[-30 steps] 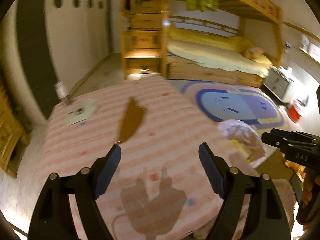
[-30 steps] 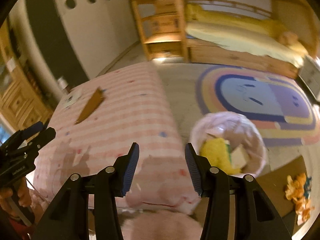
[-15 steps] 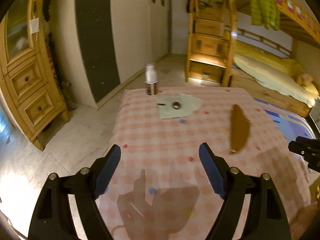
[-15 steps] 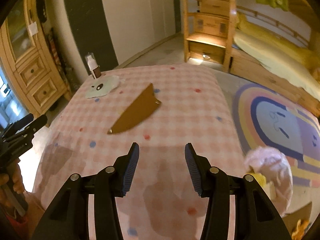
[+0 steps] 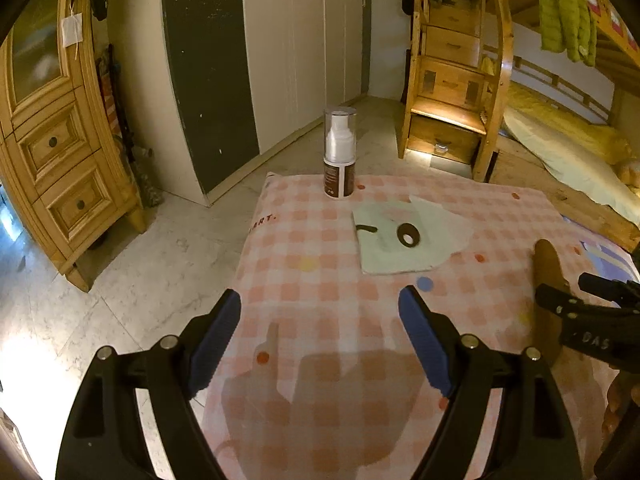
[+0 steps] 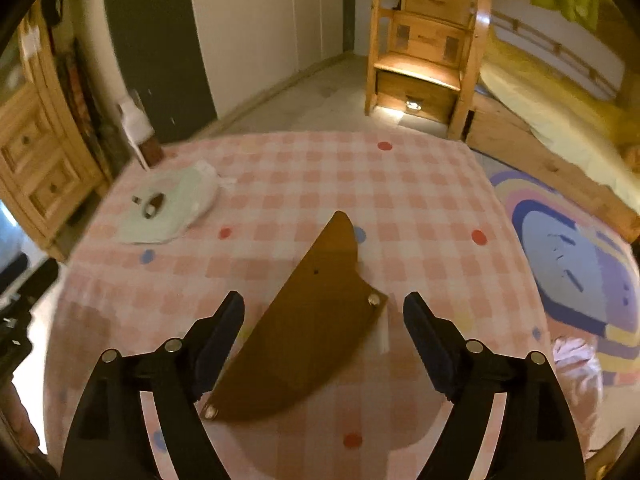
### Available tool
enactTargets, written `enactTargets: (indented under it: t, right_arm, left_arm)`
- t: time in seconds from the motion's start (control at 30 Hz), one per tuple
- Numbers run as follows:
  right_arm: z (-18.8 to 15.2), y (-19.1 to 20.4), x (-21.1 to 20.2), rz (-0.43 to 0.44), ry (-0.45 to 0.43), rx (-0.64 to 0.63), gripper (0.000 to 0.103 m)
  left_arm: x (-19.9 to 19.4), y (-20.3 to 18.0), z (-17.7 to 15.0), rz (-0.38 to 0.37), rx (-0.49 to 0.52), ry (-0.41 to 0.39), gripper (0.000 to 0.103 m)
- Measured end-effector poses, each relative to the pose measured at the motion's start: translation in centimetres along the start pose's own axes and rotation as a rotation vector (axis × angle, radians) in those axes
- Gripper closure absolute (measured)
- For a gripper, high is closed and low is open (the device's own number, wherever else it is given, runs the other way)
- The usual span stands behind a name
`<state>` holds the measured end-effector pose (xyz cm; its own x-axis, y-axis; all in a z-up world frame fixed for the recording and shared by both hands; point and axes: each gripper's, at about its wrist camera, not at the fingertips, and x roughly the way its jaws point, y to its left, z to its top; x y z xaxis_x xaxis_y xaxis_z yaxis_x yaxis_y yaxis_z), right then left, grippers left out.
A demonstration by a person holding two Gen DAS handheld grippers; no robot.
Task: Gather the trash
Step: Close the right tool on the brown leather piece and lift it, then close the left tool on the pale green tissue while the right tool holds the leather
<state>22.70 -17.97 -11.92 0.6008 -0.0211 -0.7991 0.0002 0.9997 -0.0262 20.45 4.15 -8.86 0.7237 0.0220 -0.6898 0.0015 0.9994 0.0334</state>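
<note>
A brown curved leather-like piece point(image 6: 308, 320) with metal snaps lies on the pink checked tablecloth point(image 6: 420, 200). My right gripper point(image 6: 324, 320) hovers over it with its jaws opening, the piece beneath and between the fingers, untouched. A pale green flat wrapper point(image 5: 400, 236) with a dark ring and a dark strip on it lies further back, beyond my left gripper point(image 5: 320, 320), which stands open over bare cloth. A white pump bottle point(image 5: 339, 154) with a brown label stands upright at the table's far edge. The brown piece point(image 5: 550, 280) shows at the right in the left wrist view.
A wooden cabinet point(image 5: 60, 152) stands left, wardrobe doors point(image 5: 280, 60) behind, a wooden bunk bed with stair drawers point(image 5: 452, 80) at right. A colourful rug point(image 6: 572, 256) and a pink-lined bin point(image 6: 576, 364) sit on the floor right of the table.
Both grippers swung left from the bin side toward the table and came closer to it. The right jaws widened over the brown piece. The left stayed open.
</note>
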Motion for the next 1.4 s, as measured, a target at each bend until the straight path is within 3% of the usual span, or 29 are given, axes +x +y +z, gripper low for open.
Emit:
enactTargets:
  t: [0.17, 0.23, 0.47, 0.73, 0.8, 0.83, 0.87, 1.0, 1.03, 1.07, 1.23, 1.33, 1.4]
  right_arm:
    - [-0.8, -0.9, -0.2, 0.004, 0.06, -0.015, 0.028]
    - [-1.4, -1.4, -0.5, -0.001, 0.07, -0.04, 0.051]
    - [-1.4, -4.3, -0.8, 0.0, 0.067, -0.022, 0.055]
    - [-0.7, -6.6, -0.5, 0.013, 0.056, 0.053, 0.055]
    - [-0.8, -6.7, -0.2, 0.004, 0.066, 0.045, 0.055]
    - [-0.8, -6.6, -0.2, 0.004, 0.07, 0.042, 0.055]
    - [-0.8, -6.6, -0.2, 0.004, 0.069, 0.04, 0.055]
    - [-1.3, -5.7, -1.2, 0.029, 0.05, 0.013, 0.055]
    - [-1.4, -5.5, -1.6, 0.036, 0.042, 0.006, 0.055]
    - [-1.5, -5.4, -1.8, 0.038, 0.035, 0.0, 0.055]
    - [-2.5, -5.6, -3.8, 0.086, 0.005, 0.023, 0.055]
    - [-3.6, -5.5, -5.0, 0.124, -0.001, 0.044, 0.055]
    - [-4.5, -5.3, -6.1, 0.13, -0.021, 0.039, 0.055]
  left_arm:
    - [2.0, -0.5, 0.3, -0.018, 0.01, 0.049, 0.024]
    - [2.4, -1.2, 0.5, -0.043, 0.011, 0.061, 0.024]
    - [5.3, -3.6, 2.3, -0.063, 0.058, 0.076, 0.024]
    - [10.0, -5.1, 4.8, -0.116, 0.002, 0.172, 0.016]
    - [10.0, -5.6, 4.7, -0.101, 0.028, 0.172, 0.021]
    - [10.0, -5.9, 4.7, -0.08, 0.046, 0.171, 0.029]
    - [9.7, -6.2, 4.6, -0.081, 0.064, 0.162, 0.04]
    - [8.6, -7.8, 3.8, -0.086, 0.16, 0.138, 0.055]
    - [8.1, -8.5, 3.5, -0.095, 0.199, 0.131, 0.064]
    - [7.3, -9.2, 2.9, -0.097, 0.248, 0.123, 0.068]
    - [2.7, -10.8, -0.8, -0.24, 0.359, 0.165, 0.068]
    - [-0.5, -10.3, -3.8, -0.31, 0.359, 0.188, 0.066]
    - [-2.7, -9.6, -5.7, -0.328, 0.351, 0.184, 0.056]
